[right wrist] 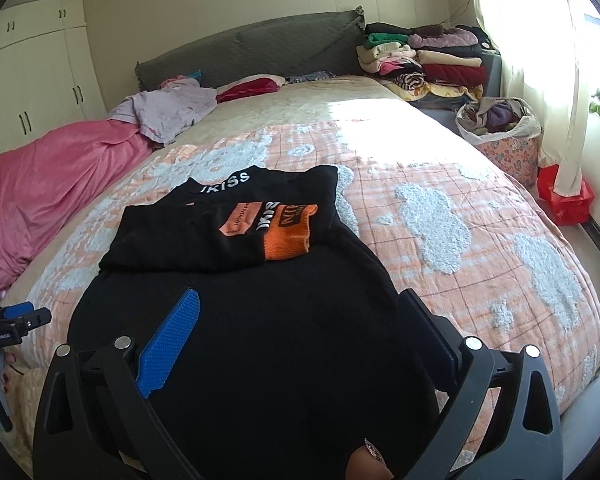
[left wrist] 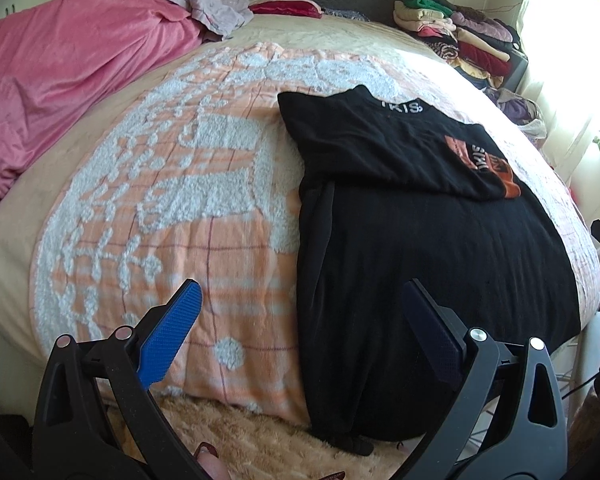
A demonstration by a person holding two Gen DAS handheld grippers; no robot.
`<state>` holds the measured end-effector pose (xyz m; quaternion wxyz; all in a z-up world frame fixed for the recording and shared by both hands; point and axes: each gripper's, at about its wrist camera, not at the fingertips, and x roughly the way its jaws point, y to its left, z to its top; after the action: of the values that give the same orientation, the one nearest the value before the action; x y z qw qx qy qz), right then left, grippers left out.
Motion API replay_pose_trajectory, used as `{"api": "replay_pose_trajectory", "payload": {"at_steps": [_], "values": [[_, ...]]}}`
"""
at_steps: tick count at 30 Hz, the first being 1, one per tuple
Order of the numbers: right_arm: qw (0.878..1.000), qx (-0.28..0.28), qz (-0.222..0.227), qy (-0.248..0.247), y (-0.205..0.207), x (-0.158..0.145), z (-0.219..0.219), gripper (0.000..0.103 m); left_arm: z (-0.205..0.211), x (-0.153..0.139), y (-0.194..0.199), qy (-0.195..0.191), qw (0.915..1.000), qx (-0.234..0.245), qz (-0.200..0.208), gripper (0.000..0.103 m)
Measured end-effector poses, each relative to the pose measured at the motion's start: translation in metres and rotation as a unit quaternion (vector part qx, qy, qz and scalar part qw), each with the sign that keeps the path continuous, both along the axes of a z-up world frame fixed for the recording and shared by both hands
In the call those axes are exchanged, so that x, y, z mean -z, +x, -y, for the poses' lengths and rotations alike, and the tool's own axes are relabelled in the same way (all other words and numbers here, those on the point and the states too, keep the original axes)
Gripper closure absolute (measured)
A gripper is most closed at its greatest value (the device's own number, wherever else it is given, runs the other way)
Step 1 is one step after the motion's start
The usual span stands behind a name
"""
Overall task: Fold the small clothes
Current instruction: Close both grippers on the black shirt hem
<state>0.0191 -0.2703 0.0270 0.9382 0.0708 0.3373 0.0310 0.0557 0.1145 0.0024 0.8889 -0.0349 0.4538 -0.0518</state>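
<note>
In the left wrist view, the left gripper (left wrist: 300, 320) hangs with its jaws spread wide and empty over the near edge of the peach blanket (left wrist: 180, 200), and the black garment (left wrist: 420, 260) lies flat from 12 to 5 o'clock of it, one sleeve with an orange patch (left wrist: 480, 164) folded across the chest. In the right wrist view, the right gripper (right wrist: 304, 340) is likewise spread and pinching nothing, directly above the garment's lower half, the folded sleeve at 12 o'clock, a pink quilt (right wrist: 52, 184) at 10 o'clock and stacked clothes (right wrist: 428, 60) at 1 o'clock.
</note>
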Motion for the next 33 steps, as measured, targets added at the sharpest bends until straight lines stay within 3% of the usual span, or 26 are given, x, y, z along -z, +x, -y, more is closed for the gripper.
{"api": "replay_pose_trajectory", "payload": {"at_steps": [9,15,20,28,33], "values": [[0.999,0.021,-0.026,0.005,-0.015,0.02,0.026,0.005,0.007,0.016,-0.016,0.007,0.9996,0.012,-0.025,0.01],[0.999,0.033,-0.042,0.01,-0.022,0.033,0.042,0.005,0.001,0.036,-0.027,-0.013,0.9982,0.01,-0.057,0.011],[0.997,0.039,-0.058,0.019,-0.026,0.046,0.05,0.005,-0.005,0.044,-0.033,-0.034,0.9964,0.007,-0.077,0.025],[0.996,0.041,-0.07,0.024,-0.031,0.055,0.057,0.005,-0.008,0.059,-0.041,-0.064,0.992,0.017,-0.108,0.058],[0.996,0.033,-0.081,0.024,-0.033,0.061,0.062,0.005,-0.002,0.065,-0.043,-0.075,0.9894,0.034,-0.12,0.069]]}}
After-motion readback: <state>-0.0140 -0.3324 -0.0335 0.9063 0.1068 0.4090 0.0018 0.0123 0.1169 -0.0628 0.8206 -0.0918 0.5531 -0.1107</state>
